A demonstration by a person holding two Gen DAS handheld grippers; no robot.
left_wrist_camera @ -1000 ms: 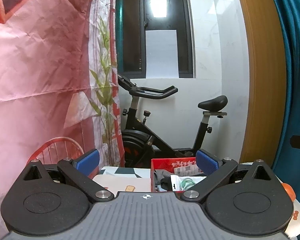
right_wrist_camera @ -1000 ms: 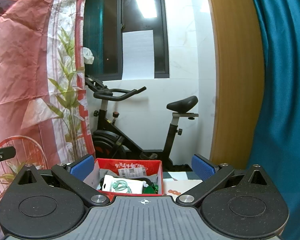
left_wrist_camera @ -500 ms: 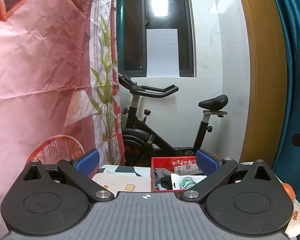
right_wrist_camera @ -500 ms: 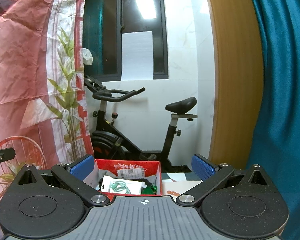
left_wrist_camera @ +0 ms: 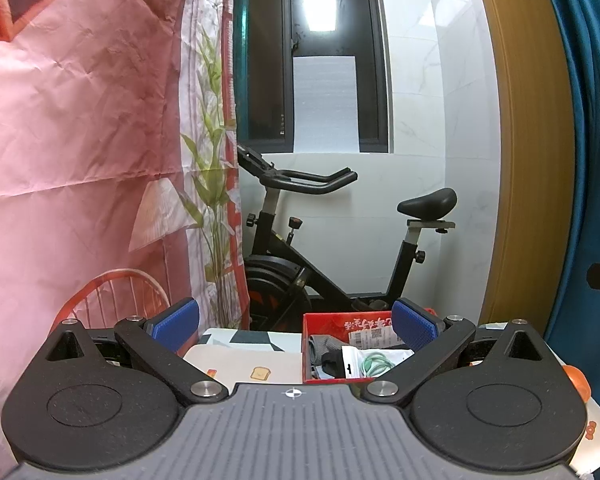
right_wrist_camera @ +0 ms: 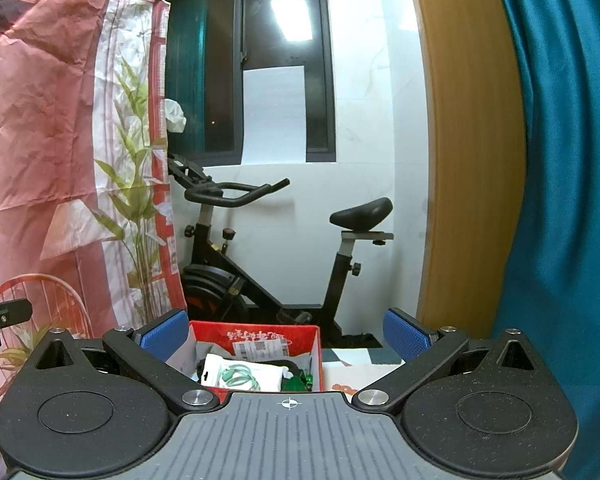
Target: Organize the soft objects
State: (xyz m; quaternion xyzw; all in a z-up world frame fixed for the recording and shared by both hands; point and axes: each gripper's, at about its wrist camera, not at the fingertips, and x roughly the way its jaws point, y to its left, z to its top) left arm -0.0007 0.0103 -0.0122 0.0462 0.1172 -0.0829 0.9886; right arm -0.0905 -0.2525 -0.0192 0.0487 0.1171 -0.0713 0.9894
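Note:
A red box stands on the table ahead and holds a grey cloth and a clear packet with a green coil. It shows in the right wrist view too, with the packet and grey cloth inside. My left gripper is open and empty, held level, short of the box. My right gripper is open and empty, also short of the box.
A pale cloth with a toast print covers the table. An exercise bike stands behind it by the white wall. A pink printed curtain hangs at the left, a teal curtain at the right. An orange object lies at the right.

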